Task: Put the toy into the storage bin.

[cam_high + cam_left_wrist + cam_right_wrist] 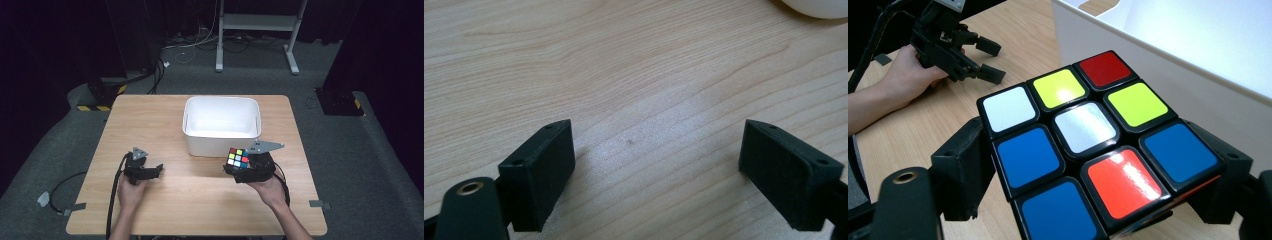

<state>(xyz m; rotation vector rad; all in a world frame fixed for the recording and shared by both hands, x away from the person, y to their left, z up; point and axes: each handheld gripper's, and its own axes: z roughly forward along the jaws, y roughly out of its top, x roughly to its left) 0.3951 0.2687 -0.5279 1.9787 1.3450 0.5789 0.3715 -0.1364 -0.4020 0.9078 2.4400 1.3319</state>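
Light wooden tabletop (pixel 165 210) carries a white plastic tub (pixel 221 125) near its far edge. My right gripper (pixel 1093 170) squeezes the colourful puzzle cube (pixel 1093 150), just in front of the tub's right corner. My left gripper (pixel 659 170) w/ jaws wide apart, nothing between, by the left edge.

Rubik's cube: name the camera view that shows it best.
The right gripper view: the Rubik's cube sits close up between the right gripper jaws, every sticker colour readable. The high view shows it small, in front of the white bin. The left gripper view shows bare table instead.
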